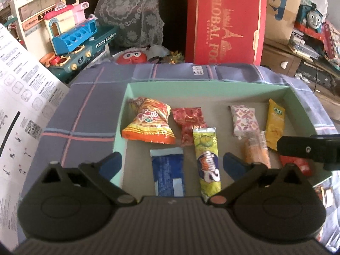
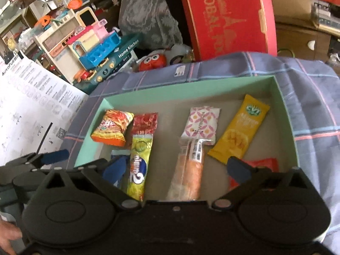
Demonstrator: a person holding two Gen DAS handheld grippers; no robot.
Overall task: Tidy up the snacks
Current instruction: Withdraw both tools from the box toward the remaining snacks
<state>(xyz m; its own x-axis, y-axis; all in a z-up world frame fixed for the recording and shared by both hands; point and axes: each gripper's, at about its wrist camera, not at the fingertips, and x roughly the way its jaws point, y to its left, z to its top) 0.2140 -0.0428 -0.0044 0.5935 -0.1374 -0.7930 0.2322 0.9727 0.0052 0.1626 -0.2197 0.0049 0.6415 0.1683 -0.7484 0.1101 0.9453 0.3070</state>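
Observation:
A shallow green box (image 1: 121,114) holds several snack packets. Among them are an orange chips bag (image 1: 148,123), a red packet (image 1: 188,121), a yellow-green nimm2 stick (image 1: 207,161) and a blue packet (image 1: 167,170). My left gripper (image 1: 172,163) hovers open over the blue packet and the nimm2 stick, touching neither. In the right wrist view my right gripper (image 2: 177,170) is open above a clear-wrapped orange stick (image 2: 189,176). A white-and-pink packet (image 2: 201,123) and a yellow packet (image 2: 240,131) lie beyond it. A red packet (image 2: 263,163) is partly hidden behind its right finger.
The box sits on a blue plaid cloth (image 1: 85,110). Behind stand a red carton (image 1: 225,21) and a toy kitchen (image 1: 70,34). A white printed sheet (image 1: 19,97) leans at the left. A person's hand (image 2: 8,240) shows at the lower left.

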